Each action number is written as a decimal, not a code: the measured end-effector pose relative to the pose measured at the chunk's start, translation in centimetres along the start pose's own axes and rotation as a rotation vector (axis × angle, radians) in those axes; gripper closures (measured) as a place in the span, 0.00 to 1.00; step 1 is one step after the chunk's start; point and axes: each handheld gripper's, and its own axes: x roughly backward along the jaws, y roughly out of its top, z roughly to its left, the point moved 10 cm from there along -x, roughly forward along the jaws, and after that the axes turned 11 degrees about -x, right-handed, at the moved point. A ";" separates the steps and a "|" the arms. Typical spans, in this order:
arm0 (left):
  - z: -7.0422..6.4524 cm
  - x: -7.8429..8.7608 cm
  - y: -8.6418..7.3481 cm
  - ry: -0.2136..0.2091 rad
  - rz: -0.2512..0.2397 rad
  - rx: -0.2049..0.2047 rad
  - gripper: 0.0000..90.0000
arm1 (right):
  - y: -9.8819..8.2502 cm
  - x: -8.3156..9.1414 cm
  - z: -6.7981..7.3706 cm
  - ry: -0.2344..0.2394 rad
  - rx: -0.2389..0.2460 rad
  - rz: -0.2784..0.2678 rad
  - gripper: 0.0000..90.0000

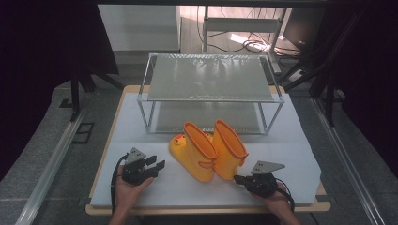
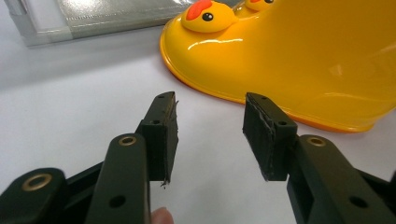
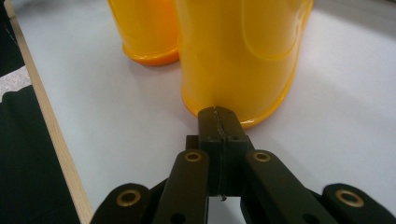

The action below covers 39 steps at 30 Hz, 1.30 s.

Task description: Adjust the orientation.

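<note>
A white mat [image 1: 281,154] covers a wooden-edged table [image 1: 209,210] in a dim room, with grey floor on both sides and cables behind. A pair of yellow duck-faced boots [image 1: 206,150] stands mid-mat, before a metal-framed shelf rack [image 1: 211,89]. The left gripper [image 1: 157,166] rests with jaws wide apart near the boots' toes. The right gripper [image 1: 238,178] has its jaws pressed together, empty, just beside a boot heel.

Count on table [image 1: 141,140], white surface:

- Yellow rubber boots: 2, standing side by side at centre. Left boot [image 1: 195,152], duck face on toe; right boot [image 1: 228,149] touching it at 3 o'clock.
- Metal-framed shelf rack [image 1: 211,89]: 1, at 12 o'clock from the boots; 2 shelf levels.
- Grippers: 2. Left gripper [image 1: 157,165] at 8 o'clock, right gripper [image 1: 238,178] at 5 o'clock.
- Hands: 2.
</note>
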 end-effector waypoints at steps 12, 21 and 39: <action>0.0 0.0 0.0 -0.001 -0.001 0.000 0.61 | 0.4 -0.7 0.4 0.016 0.004 0.001 1.00; -0.1 0.0 0.0 -0.003 -0.001 -0.001 0.61 | 0.6 -1.0 0.5 0.022 0.004 -0.006 1.00; 0.2 0.6 0.3 0.004 -0.020 0.011 0.60 | 1.9 3.6 -0.6 0.022 -0.083 -0.073 0.61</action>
